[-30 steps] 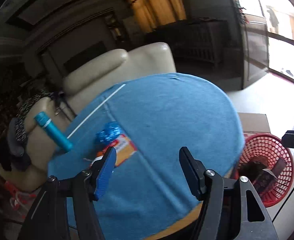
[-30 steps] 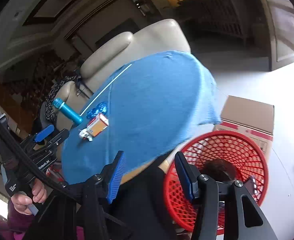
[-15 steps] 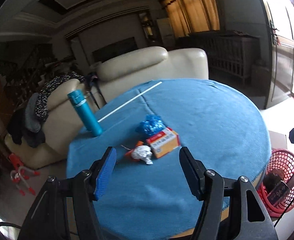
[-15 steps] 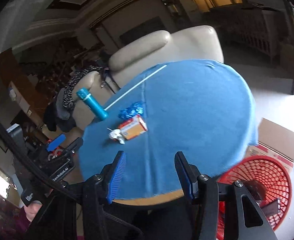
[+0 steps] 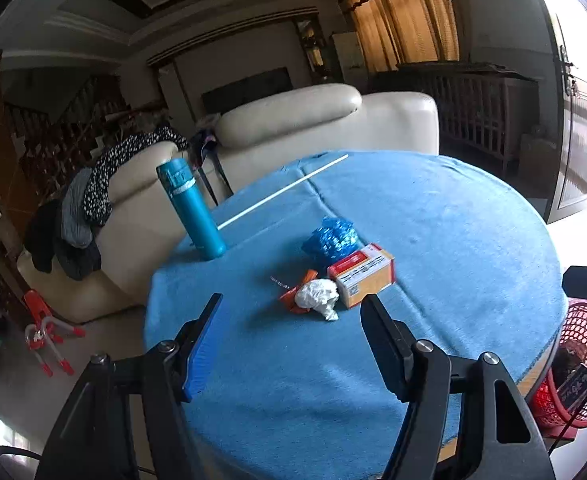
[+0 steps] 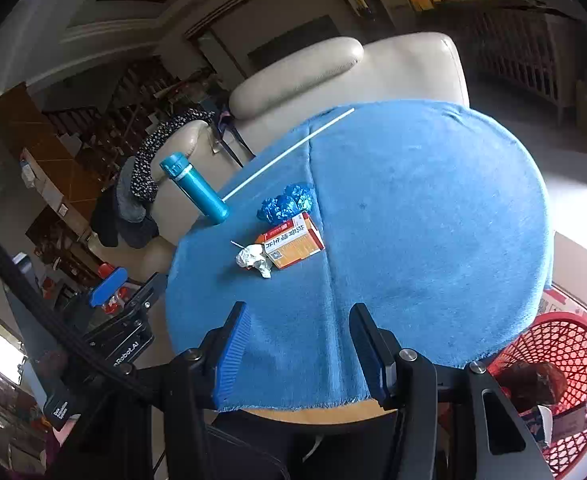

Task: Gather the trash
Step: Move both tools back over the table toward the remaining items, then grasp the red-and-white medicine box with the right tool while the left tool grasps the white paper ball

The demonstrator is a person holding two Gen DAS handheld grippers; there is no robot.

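I am steering two tools over a round table point(image 5: 453, 240) covered in blue cloth; a small heap of trash lies near its middle, not yet picked up. The heap holds a crumpled white paper ball point(image 5: 317, 298), an orange wrapper point(image 5: 299, 284) tucked under it, an orange and white carton point(image 5: 363, 280) touching the ball, and a crumpled blue foil wrapper point(image 5: 331, 238) just behind the carton. A teal bottle point(image 5: 191, 208) stands upright near the table's edge, and a thin white stick point(image 5: 281, 192) lies along a seam in the cloth; I judge neither to be trash, though I cannot be sure of the stick.

My left tool point(image 5: 291, 340) hovers just short of the heap, its jaws opening, nothing between them; my right tool point(image 6: 297, 344) hangs over the near rim of the table, jaws moderately apart and empty.

A red mesh basket point(image 6: 573, 344) sits on the floor beside the table, on my right; it already holds some dark and printed items, so part of the collecting looks done; the four pieces on the table remain.
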